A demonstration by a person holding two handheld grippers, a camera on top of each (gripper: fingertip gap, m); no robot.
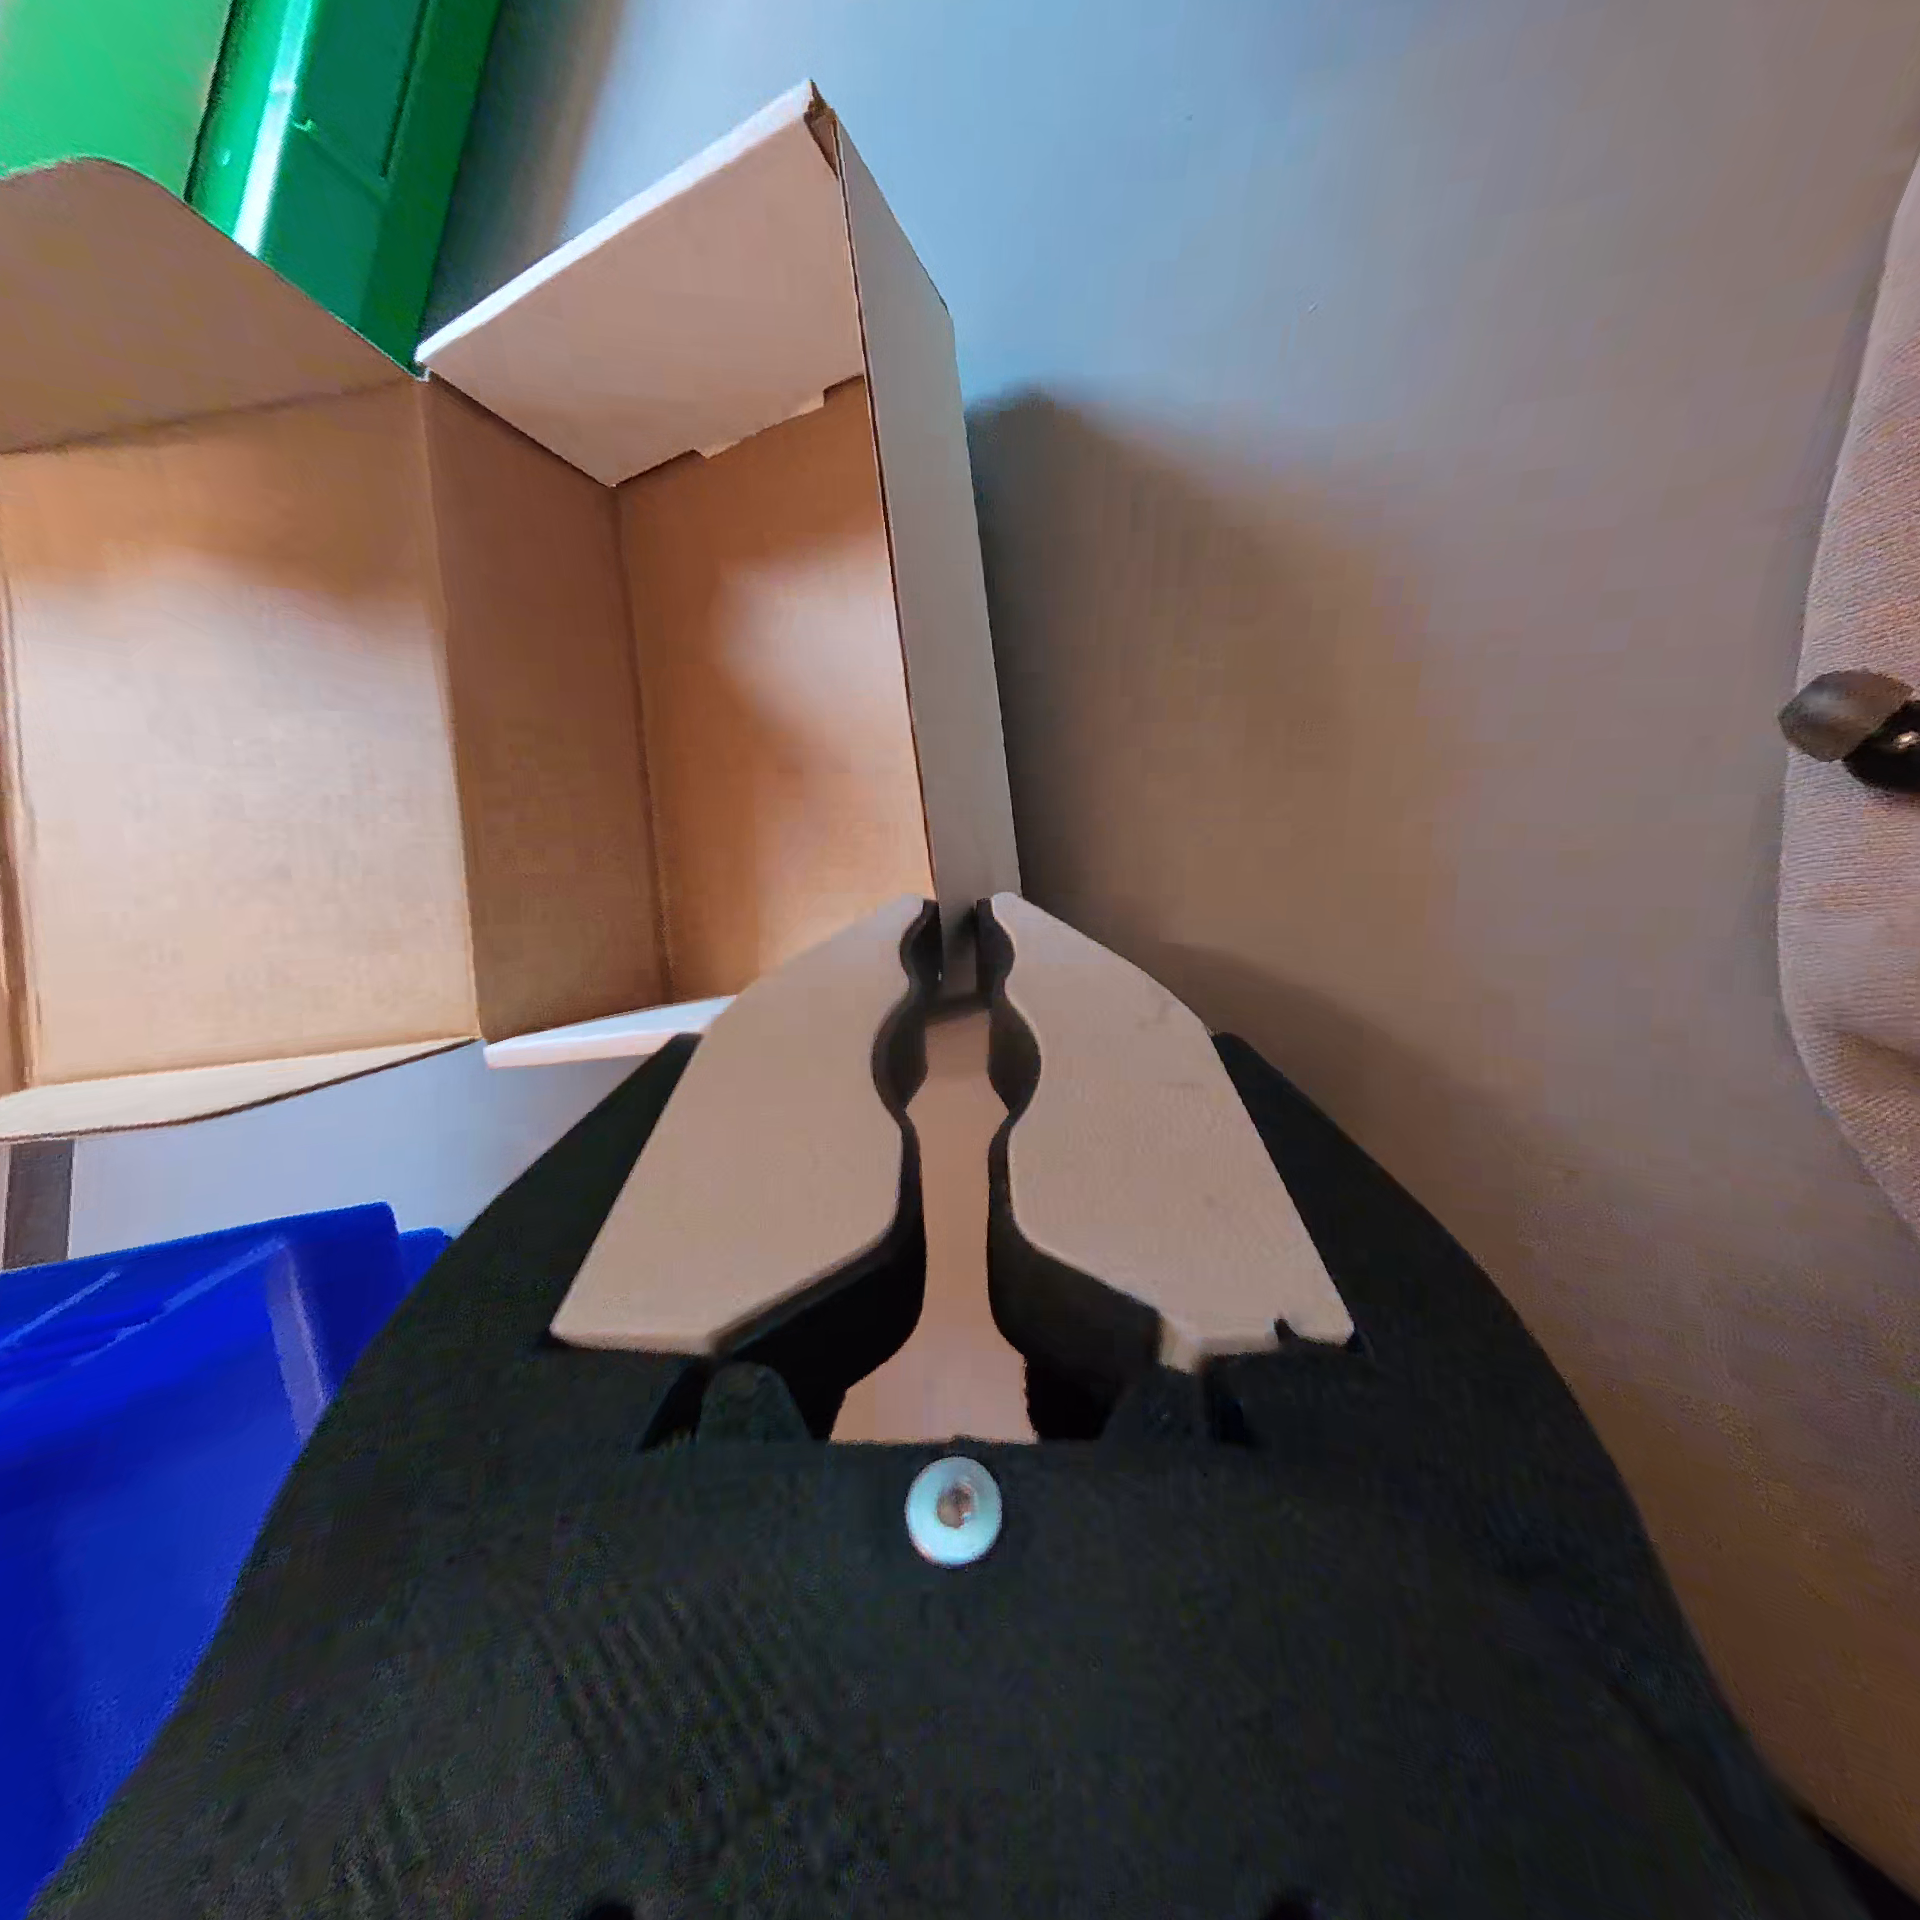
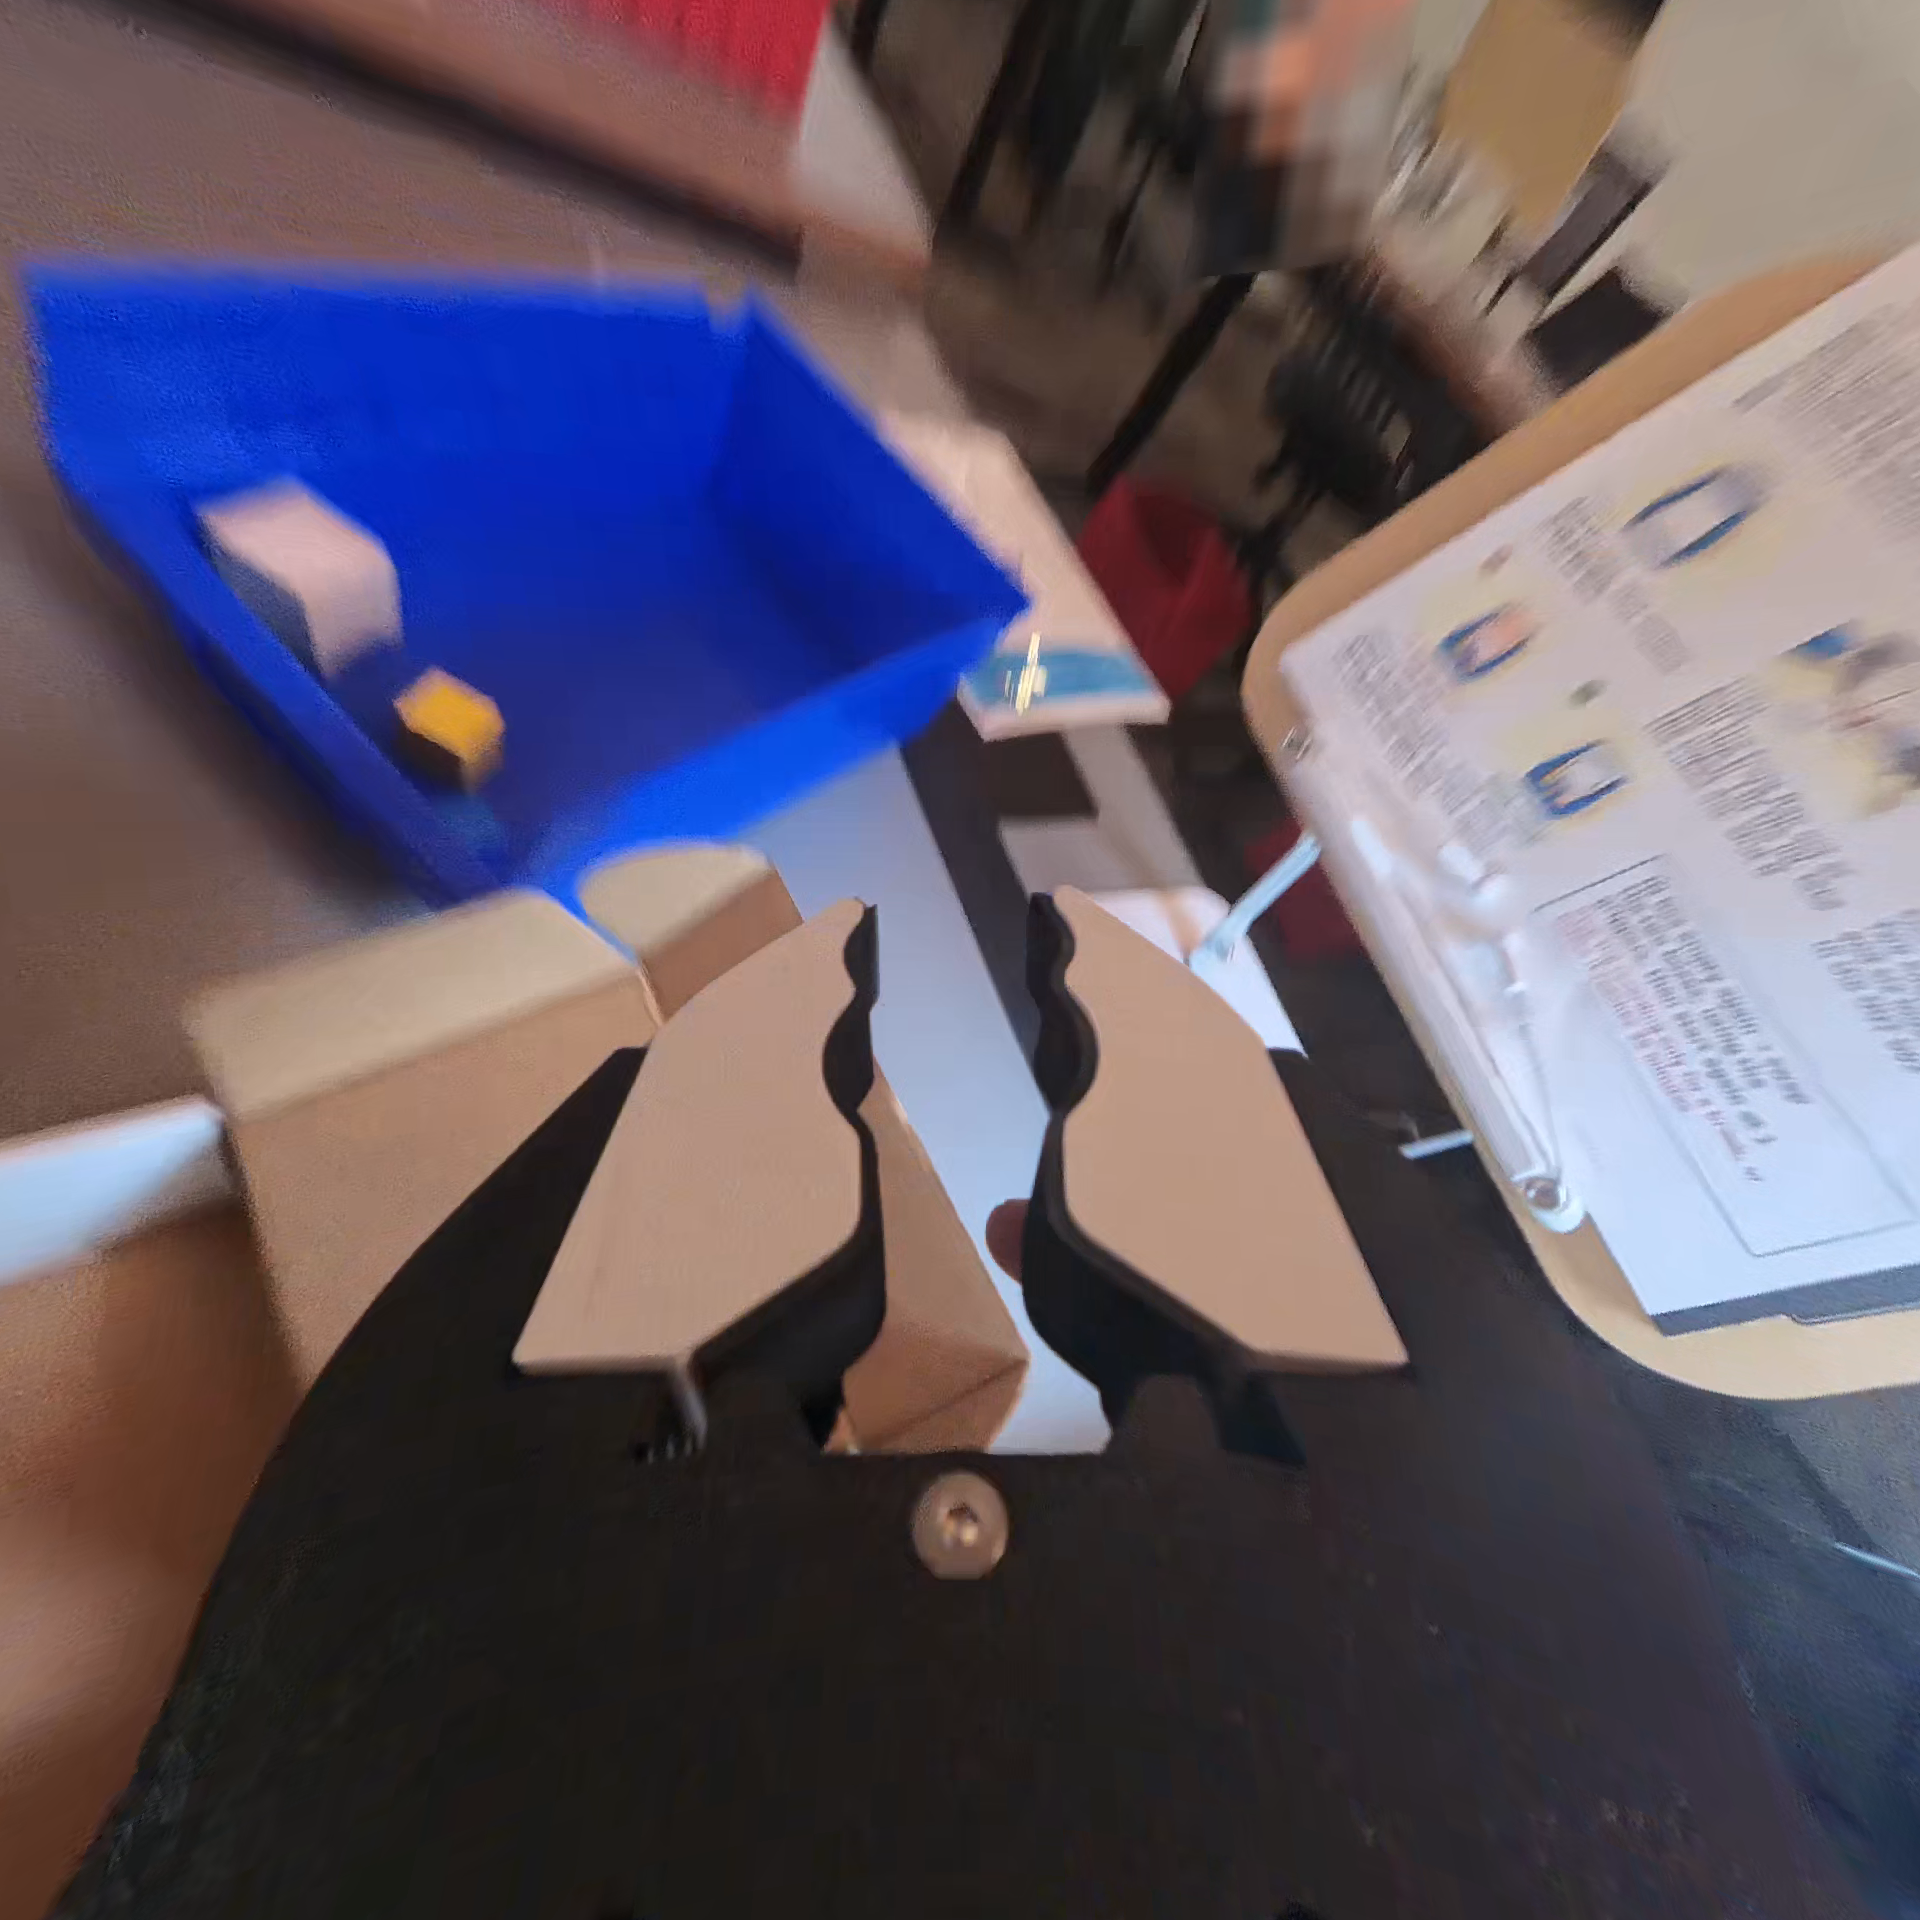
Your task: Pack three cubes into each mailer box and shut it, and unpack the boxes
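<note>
Left claw (image 1: 958,951): pinched shut on the mailer box (image 1: 343,727) side flap (image 1: 935,582), probably holding it upright to keep the empty box open.
Right claw (image 2: 951,971): parted, holding nothing, hovering above a cardboard edge.
Blue bin (image 2: 582,488): beyond, at the worktop edge, holding a white cube (image 2: 307,577) and a yellow cube (image 2: 449,727).
Room: open box interior, unobstructed.
</note>
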